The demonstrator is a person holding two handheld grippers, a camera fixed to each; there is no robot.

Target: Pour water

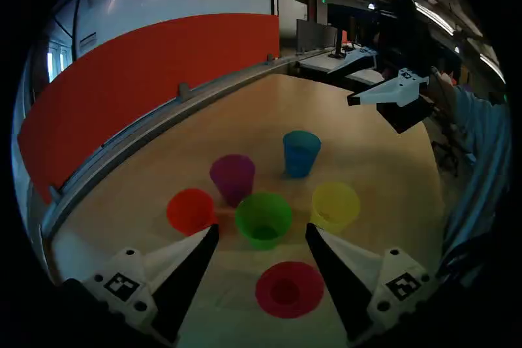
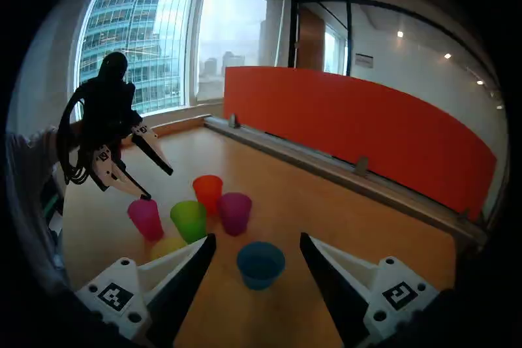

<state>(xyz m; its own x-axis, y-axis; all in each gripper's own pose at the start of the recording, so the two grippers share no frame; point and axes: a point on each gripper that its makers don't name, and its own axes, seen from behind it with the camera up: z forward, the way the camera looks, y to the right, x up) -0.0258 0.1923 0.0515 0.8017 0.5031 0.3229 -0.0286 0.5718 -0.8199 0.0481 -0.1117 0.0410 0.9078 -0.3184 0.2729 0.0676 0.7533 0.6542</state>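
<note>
1. Your pale wooden desk (image 1: 365,172) beside the orange partition (image 1: 143,80) carries clustered plastic cups (image 1: 232,177).
2. Your left tool (image 1: 261,227) hangs open, empty, above the pink plastic cup (image 1: 289,289).
3. Your right tool (image 2: 256,238), open too, frames the blue plastic cup (image 2: 260,264), likely lining up a grasp.

Six cups (image 1: 263,217) close together on the table (image 1: 365,152), perhaps in contact

The left gripper (image 1: 261,227), fingers apart, has a pink cup (image 1: 289,289) between them, a green cup (image 1: 263,219) at its tips, orange (image 1: 190,211), purple (image 1: 232,177), yellow (image 1: 335,204) and blue (image 1: 301,152) cups beyond, and the right gripper (image 1: 375,103) far ahead to the right.
</note>
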